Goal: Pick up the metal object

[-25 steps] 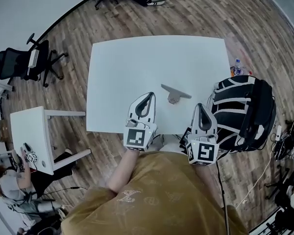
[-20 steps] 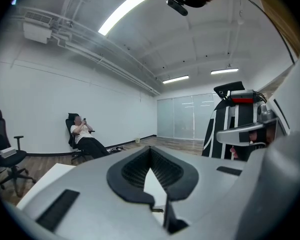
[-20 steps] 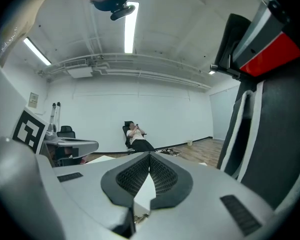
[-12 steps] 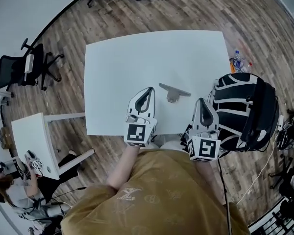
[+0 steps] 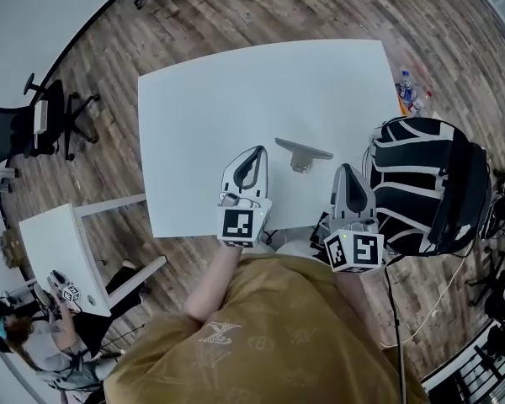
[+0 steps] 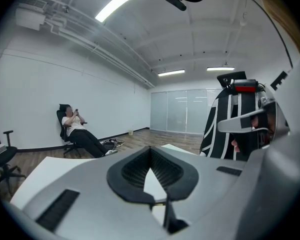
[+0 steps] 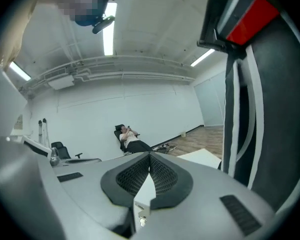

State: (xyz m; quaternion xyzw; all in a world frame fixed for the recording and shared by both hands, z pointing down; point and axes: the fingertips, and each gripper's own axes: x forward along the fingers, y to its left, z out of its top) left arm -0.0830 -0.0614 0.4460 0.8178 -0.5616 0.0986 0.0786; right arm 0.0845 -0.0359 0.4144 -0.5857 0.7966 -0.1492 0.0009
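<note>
My left tongs [image 5: 255,153] hover over the near edge of the white table [image 5: 194,99], tips pinched together on nothing. My right tongs [image 5: 347,170] are likewise closed and empty. Just beyond both tips, about midway between them, the metal object [image 5: 301,152] lies on the table, touching neither. It looks like a flat bar on a stubby foot, though it's small from here. A black-and-white backpack [image 5: 425,183] stands beside the right tongs. Far ahead, a person [image 6: 75,126] reclines in a chair.
</note>
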